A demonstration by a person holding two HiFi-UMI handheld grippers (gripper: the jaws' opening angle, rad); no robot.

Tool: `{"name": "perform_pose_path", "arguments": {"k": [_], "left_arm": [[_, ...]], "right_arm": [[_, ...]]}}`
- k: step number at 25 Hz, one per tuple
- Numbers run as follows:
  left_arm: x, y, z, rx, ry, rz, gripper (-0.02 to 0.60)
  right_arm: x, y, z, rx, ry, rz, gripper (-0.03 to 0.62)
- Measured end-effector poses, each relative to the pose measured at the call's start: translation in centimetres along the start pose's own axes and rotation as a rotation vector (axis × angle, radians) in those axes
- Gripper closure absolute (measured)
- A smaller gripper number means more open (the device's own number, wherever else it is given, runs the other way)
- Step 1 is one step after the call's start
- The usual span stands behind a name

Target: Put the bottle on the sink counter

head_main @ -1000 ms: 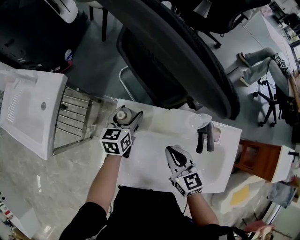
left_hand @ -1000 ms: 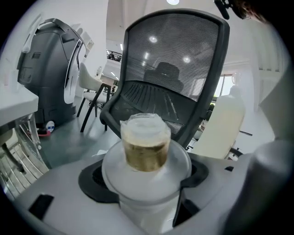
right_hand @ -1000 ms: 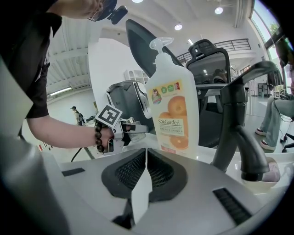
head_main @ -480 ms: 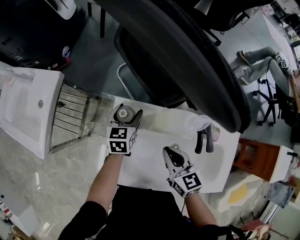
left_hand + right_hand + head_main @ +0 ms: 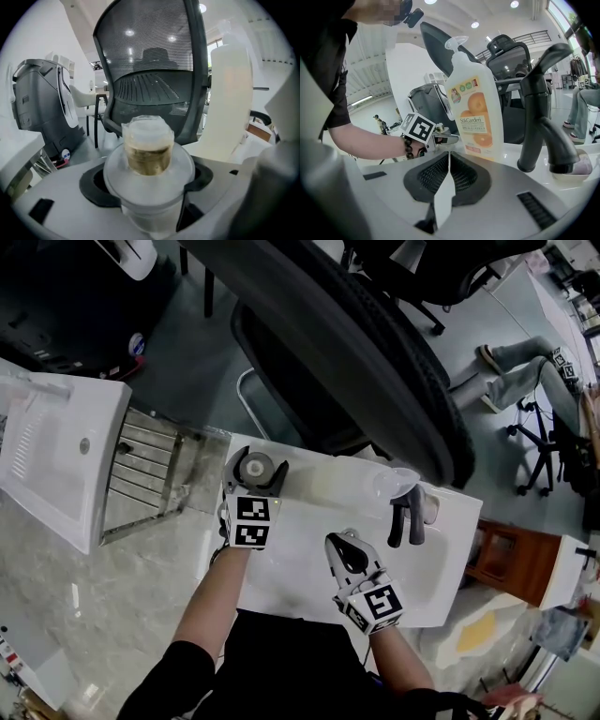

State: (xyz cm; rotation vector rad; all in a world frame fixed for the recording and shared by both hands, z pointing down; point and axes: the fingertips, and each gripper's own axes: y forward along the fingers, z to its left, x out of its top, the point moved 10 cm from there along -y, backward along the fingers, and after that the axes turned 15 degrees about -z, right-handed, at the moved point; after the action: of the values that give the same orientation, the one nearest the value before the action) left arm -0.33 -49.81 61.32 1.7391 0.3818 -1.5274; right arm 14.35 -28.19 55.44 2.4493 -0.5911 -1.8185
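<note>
A small clear bottle (image 5: 255, 467) with a plastic-wrapped cap and amber liquid (image 5: 149, 145) sits between the jaws of my left gripper (image 5: 254, 474). The black pads press its sides, so the left gripper (image 5: 149, 183) is shut on it. The bottle is over the back left corner of the white sink counter (image 5: 323, 482); whether its base touches the counter is hidden. My right gripper (image 5: 349, 553) hovers over the basin, shut and empty, with its pads meeting in a line (image 5: 449, 161).
A tall detergent bottle with an orange label (image 5: 474, 112) and a black faucet (image 5: 408, 517) stand on the counter's back edge. A metal rack (image 5: 150, 474) and another white sink (image 5: 56, 451) lie to the left. A black mesh chair (image 5: 150, 79) stands behind the counter.
My left gripper has turned and shifted slightly right and back with the bottle in it. The right gripper has drifted a little to the left.
</note>
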Motion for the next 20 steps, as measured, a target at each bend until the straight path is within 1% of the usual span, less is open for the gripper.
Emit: {"name": "perform_pose_path", "arguments": {"k": [2, 4, 6, 9, 12, 14, 17, 20], "left_arm": [[-0.3, 0.0, -0.1, -0.024, -0.037, -0.004, 0.212], [-0.4, -0.1, -0.1, -0.055, -0.076, -0.015, 0.181], [-0.3, -0.5, -0.1, -0.062, -0.077, -0.016, 0.168], [0.1, -1.6, 0.0, -0.048, -0.083, -0.012, 0.16], [1.1, -2.6, 0.2, -0.031, -0.088, -0.037, 0.158], [1.8, -3.7, 0.3, -0.016, -0.096, -0.065, 0.156], [3.2, -5.6, 0.5, 0.015, -0.116, -0.12, 0.156], [5.0, -7.4, 0.6, 0.047, -0.133, -0.17, 0.158]], "right_arm": [[0.1, -0.2, -0.1, 0.002, -0.005, -0.002, 0.562], [0.3, -0.5, -0.2, 0.005, -0.01, -0.003, 0.562], [0.6, -0.7, -0.1, 0.006, -0.009, -0.008, 0.562], [1.3, -1.2, 0.1, 0.019, -0.024, -0.005, 0.562], [2.3, -1.1, 0.3, 0.048, -0.038, -0.029, 0.562], [2.8, -1.2, 0.6, 0.066, -0.046, -0.058, 0.562], [3.4, -1.8, 0.4, 0.089, -0.087, -0.079, 0.562], [4.8, -2.2, -0.2, 0.106, -0.112, -0.129, 0.562]]}}
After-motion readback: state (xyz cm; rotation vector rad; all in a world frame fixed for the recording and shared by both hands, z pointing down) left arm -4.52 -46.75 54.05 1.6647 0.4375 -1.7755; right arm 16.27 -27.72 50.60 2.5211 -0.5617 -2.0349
